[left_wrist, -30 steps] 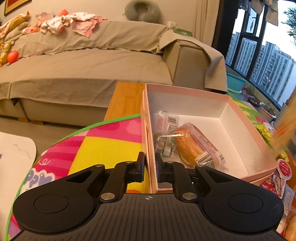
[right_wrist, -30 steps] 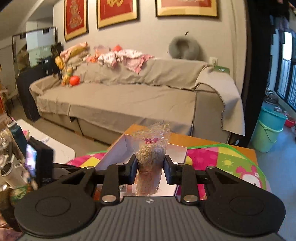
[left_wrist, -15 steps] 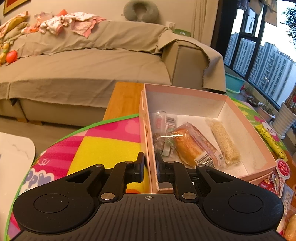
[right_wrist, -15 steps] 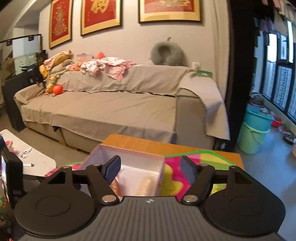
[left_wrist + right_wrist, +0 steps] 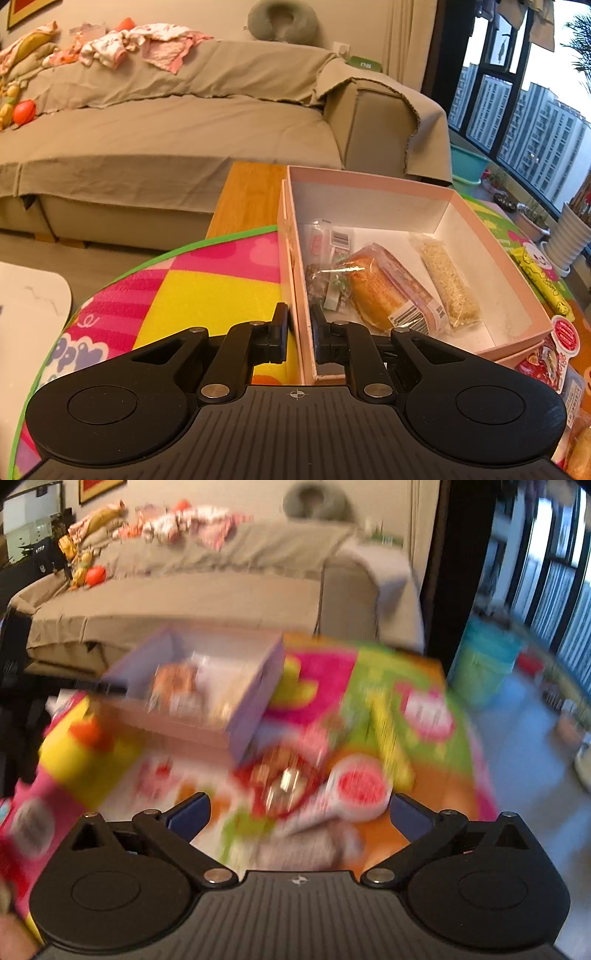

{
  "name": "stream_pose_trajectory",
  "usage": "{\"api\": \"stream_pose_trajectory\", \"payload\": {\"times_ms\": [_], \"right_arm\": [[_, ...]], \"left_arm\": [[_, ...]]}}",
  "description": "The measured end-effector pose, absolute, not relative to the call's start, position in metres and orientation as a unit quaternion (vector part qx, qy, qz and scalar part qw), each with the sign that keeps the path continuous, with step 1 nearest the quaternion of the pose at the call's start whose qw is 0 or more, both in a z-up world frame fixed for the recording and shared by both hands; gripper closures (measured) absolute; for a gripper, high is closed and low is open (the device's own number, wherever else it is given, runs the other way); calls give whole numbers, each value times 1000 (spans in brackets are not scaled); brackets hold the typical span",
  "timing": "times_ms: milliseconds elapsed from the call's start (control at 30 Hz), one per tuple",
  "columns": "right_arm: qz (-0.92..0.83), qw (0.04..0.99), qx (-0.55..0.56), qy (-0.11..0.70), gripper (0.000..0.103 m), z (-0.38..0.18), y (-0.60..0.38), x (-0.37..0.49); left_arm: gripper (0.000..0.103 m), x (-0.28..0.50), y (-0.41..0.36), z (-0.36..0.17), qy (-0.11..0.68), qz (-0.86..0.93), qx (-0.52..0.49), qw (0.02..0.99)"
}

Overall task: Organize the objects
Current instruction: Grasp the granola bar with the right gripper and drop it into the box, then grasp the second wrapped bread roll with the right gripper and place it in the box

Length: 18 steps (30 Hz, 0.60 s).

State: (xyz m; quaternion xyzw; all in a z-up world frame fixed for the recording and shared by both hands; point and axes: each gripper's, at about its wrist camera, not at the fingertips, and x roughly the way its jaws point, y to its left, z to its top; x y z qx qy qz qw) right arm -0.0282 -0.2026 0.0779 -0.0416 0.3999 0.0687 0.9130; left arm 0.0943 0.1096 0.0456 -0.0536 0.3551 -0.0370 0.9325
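Left hand-held gripper (image 5: 298,334) on box wall (image 5: 300,295) (only its view)

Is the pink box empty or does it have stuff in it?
Not empty: the box holds a bread packet, a grain bar and small wrappers.

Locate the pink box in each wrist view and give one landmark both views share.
Left wrist: the pink box fills centre-right, its near wall clamped in the left claw, snack packets inside.
Right wrist: the pink box, blurred, sits upper left of centre, beyond the opening, empty right claw.
Shared landmark: the grey neck pillow on the sofa back.
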Motion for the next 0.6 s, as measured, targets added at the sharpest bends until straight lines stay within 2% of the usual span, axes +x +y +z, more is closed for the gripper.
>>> {"api": "stream_pose_trajectory", "payload": {"times_ms": [333,533,600], "right_arm": [[90,870,72,480,0,17,-203,-89],[25,887,159,433,0,12,-209,-98],[11,888,152,435,0,12,-203,-96]], "left_arm": [[89,94,109,46,355,-37,-53,933],[88,93,109,46,357,-37,-54,932],[88,93,108,46,356,-37,-53,932]]}}
